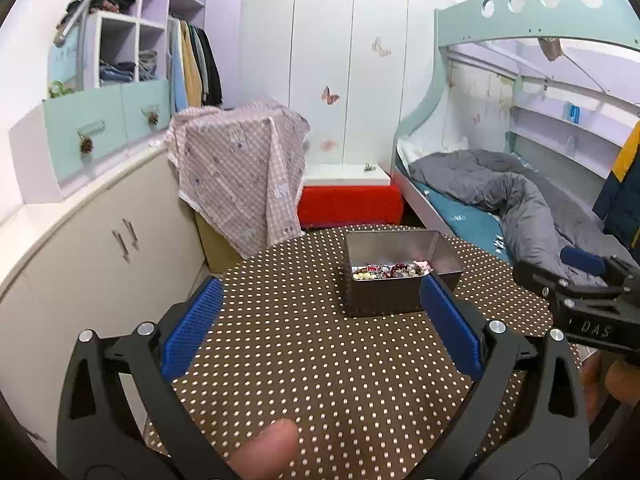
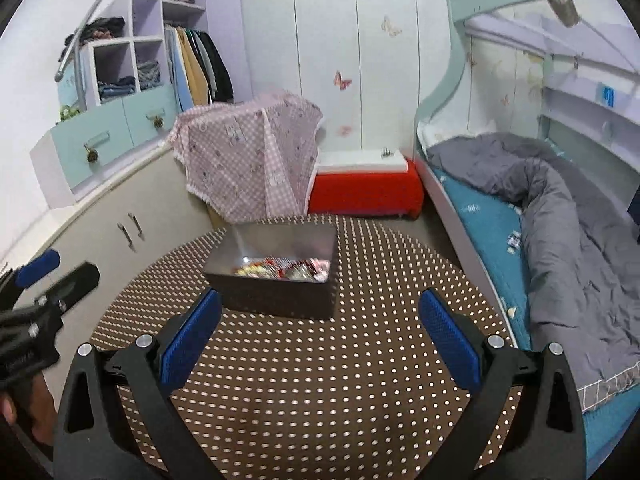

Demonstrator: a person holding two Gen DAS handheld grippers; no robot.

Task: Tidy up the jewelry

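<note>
A dark metal tin (image 1: 384,300) stands on a round table with a brown dotted cloth (image 1: 300,360). Several beaded jewelry pieces (image 1: 388,271) lie mixed inside it. My left gripper (image 1: 320,316) is open and empty, held above the cloth just in front of the tin. My right gripper (image 2: 320,324) is open and empty too, also a little short of the tin (image 2: 280,296), whose jewelry (image 2: 284,269) looks blurred here. The right gripper also shows at the right edge of the left wrist view (image 1: 580,280), and the left one at the left edge of the right wrist view (image 2: 48,276).
A box draped in pink checked cloth (image 1: 240,168) stands behind the table. A red and white box (image 1: 348,196) sits on the floor beyond. A bunk bed with a grey duvet (image 1: 520,200) is on the right, cream cabinets (image 1: 100,248) on the left.
</note>
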